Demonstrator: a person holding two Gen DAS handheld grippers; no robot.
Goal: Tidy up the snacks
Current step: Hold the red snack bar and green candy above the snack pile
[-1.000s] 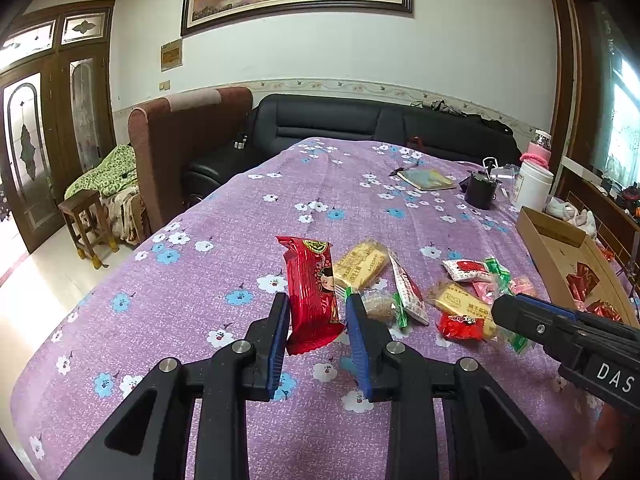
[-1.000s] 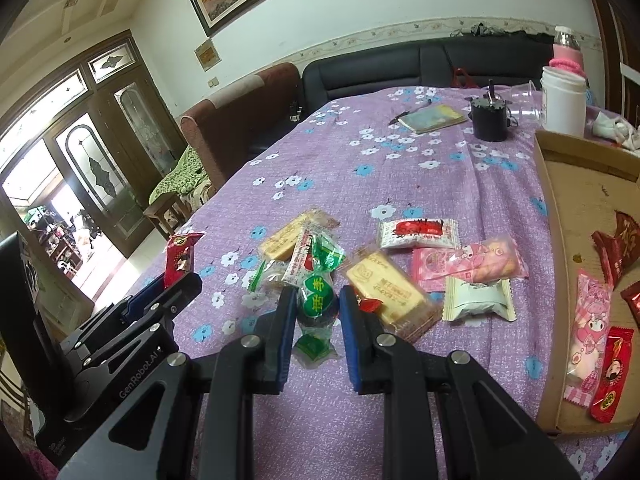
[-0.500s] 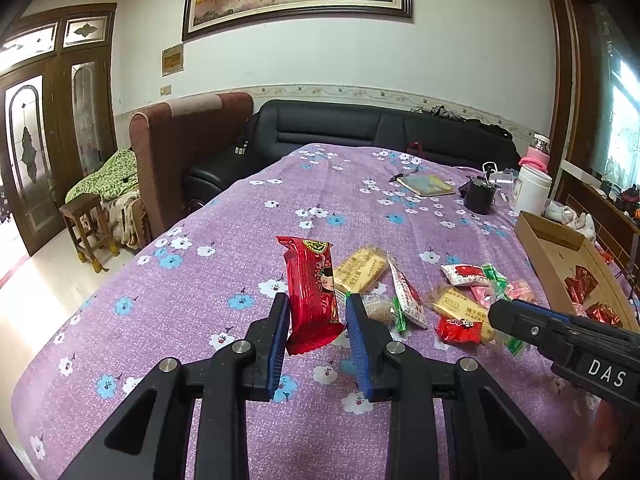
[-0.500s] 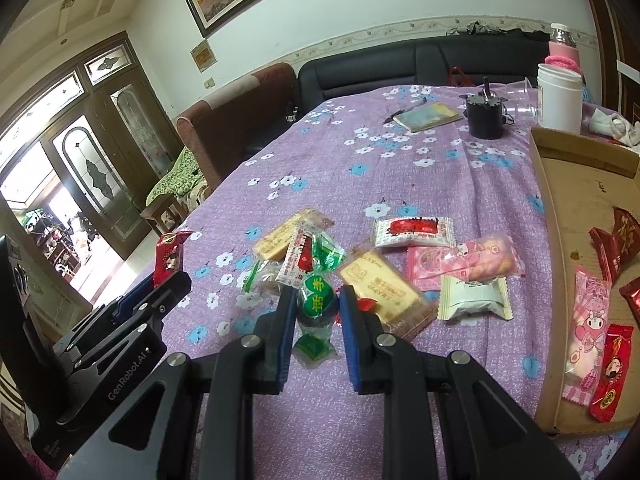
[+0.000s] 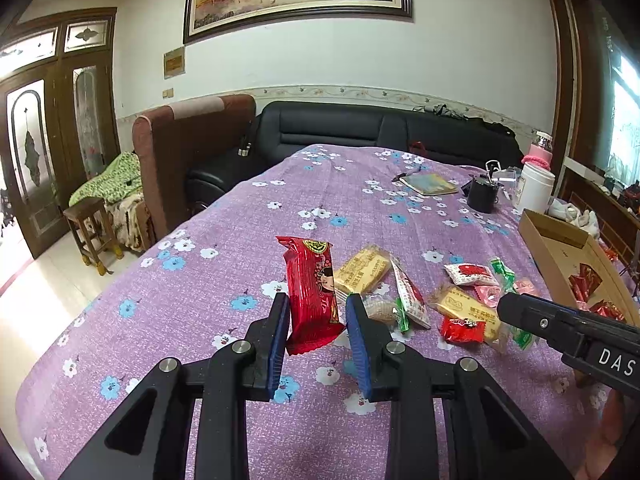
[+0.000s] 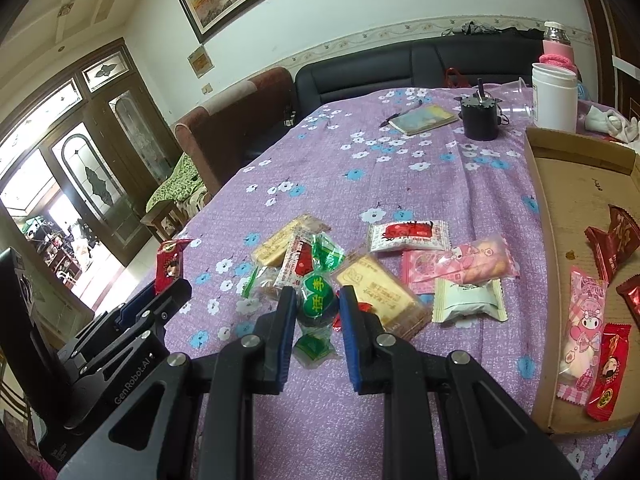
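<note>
While snacks [image 6: 384, 276] crowd, bare cloth [image 5: 352, 192] beyond.

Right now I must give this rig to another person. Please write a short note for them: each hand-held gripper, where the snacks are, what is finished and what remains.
Left hand-held gripper: shut on the red snack pack, held up above the purple cloth.
Right hand-held gripper: shut on the green candy, at the near edge of the pile.
Cardboard box, on the right: already holds several packs, among them a pink one and red ones.
Left to do: put both held snacks in the box, then the loose ones on the cloth, such as the yellow biscuit pack, the white and red pack and the pale green pack.
</note>
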